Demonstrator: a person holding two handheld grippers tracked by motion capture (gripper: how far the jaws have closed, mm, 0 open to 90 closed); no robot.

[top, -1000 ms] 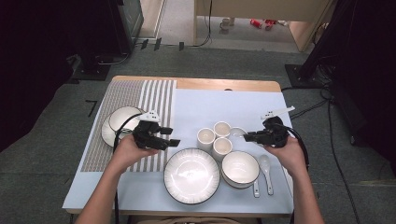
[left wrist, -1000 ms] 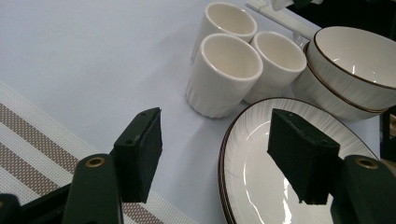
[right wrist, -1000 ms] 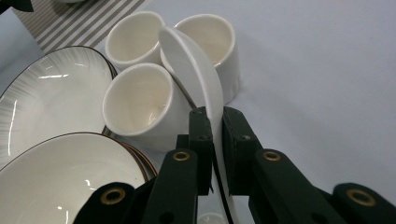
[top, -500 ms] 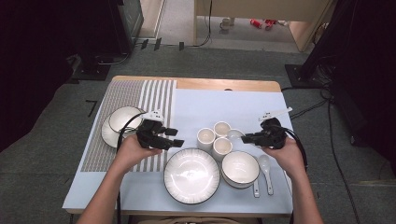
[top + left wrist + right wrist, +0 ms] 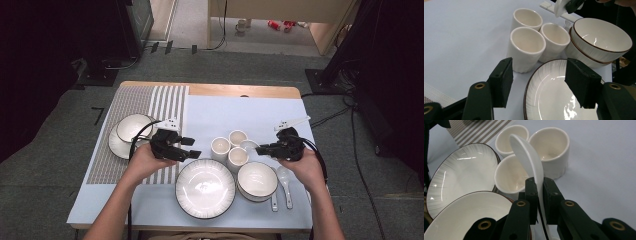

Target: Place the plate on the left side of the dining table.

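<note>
Right tool point(image 5: 538, 187) pinches a glossy white ceramic spoon point(image 5: 526, 155); left tool point(image 5: 536, 82) gapes, holding nothing.

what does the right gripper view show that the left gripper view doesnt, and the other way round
The right gripper view alone makes plain that the right gripper is clamped on the handle of a white ceramic spoon, whose bowl hangs over the cups, and it shows a corner of the grey striped mat. The left gripper view alone shows the left gripper with open, empty jaws above the plate's edge. Both share the three cream ceramic cups, the large white ribbed plate with a dark rim, the stacked white bowls and the pale blue table cover.
</note>
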